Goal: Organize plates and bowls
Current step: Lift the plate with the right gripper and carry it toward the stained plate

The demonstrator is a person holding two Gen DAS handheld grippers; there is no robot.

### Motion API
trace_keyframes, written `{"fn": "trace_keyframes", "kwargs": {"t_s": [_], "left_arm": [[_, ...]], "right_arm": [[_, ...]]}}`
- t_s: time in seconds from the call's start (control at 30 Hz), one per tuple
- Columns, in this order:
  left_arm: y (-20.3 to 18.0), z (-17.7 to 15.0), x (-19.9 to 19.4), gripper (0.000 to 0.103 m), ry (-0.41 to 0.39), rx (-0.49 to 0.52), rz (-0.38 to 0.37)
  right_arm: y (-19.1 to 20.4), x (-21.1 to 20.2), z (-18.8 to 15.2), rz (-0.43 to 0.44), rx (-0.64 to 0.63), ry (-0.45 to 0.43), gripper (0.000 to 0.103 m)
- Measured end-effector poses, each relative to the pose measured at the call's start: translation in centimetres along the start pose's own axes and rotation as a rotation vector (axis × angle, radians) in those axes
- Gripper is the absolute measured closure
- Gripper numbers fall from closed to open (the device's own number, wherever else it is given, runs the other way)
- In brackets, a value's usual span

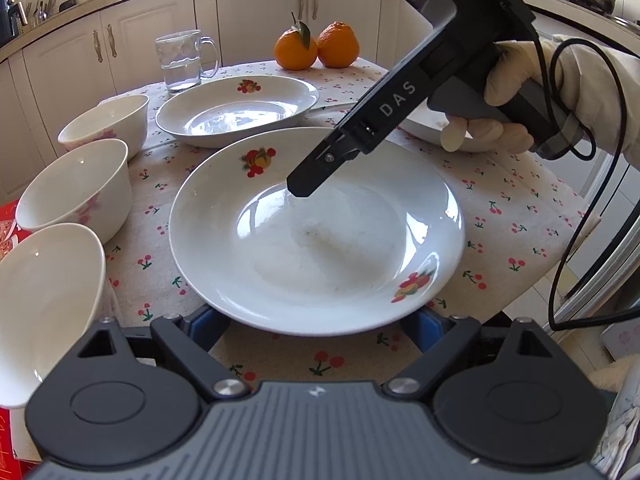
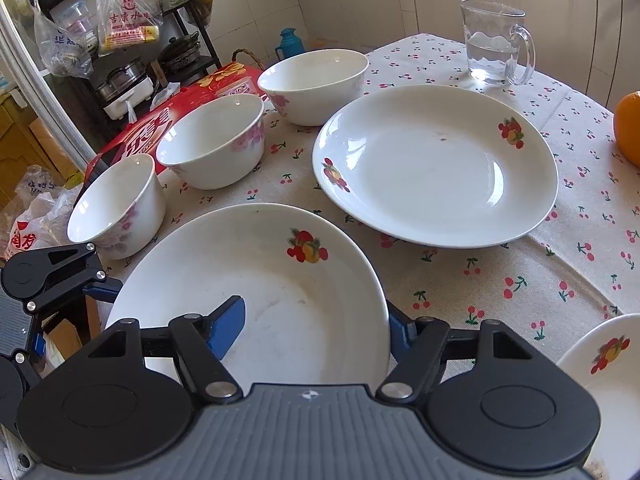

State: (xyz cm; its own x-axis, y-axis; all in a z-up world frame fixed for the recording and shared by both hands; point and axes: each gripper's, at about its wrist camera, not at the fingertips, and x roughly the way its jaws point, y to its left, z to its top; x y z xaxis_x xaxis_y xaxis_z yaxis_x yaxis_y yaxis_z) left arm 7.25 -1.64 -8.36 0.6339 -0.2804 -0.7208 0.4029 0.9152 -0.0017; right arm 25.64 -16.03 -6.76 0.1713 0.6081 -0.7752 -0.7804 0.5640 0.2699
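Note:
A white plate with fruit prints (image 1: 316,236) lies on the cherry-print tablecloth right in front of my left gripper (image 1: 316,322), whose blue fingers are spread wide under the plate's near rim. My right gripper (image 2: 316,320) is open across the same plate (image 2: 256,280): one blue finger (image 2: 228,328) rests inside it, the other sits outside the rim. In the left wrist view the right gripper (image 1: 298,188) points down into the plate. A second plate (image 1: 236,108) (image 2: 436,164) lies behind. Three white bowls (image 1: 78,184) (image 2: 212,140) stand in a row on the left.
A glass mug of water (image 1: 182,60) (image 2: 494,42) and two oranges (image 1: 316,46) stand at the table's far side. A third plate's rim (image 2: 600,364) shows at the right. A red box (image 2: 172,116) lies beyond the bowls. Kitchen cabinets stand behind.

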Motion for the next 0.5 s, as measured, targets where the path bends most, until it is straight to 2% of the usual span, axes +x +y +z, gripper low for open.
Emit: {"fn": "trace_keyframes", "kwargs": {"t_s": [0.5], "left_arm": [[-0.09, 0.33, -0.09, 0.012, 0.004, 0.028, -0.020]], "right_arm": [[0.12, -0.69, -0.65, -0.010, 0.025, -0.012, 0.025]]}}
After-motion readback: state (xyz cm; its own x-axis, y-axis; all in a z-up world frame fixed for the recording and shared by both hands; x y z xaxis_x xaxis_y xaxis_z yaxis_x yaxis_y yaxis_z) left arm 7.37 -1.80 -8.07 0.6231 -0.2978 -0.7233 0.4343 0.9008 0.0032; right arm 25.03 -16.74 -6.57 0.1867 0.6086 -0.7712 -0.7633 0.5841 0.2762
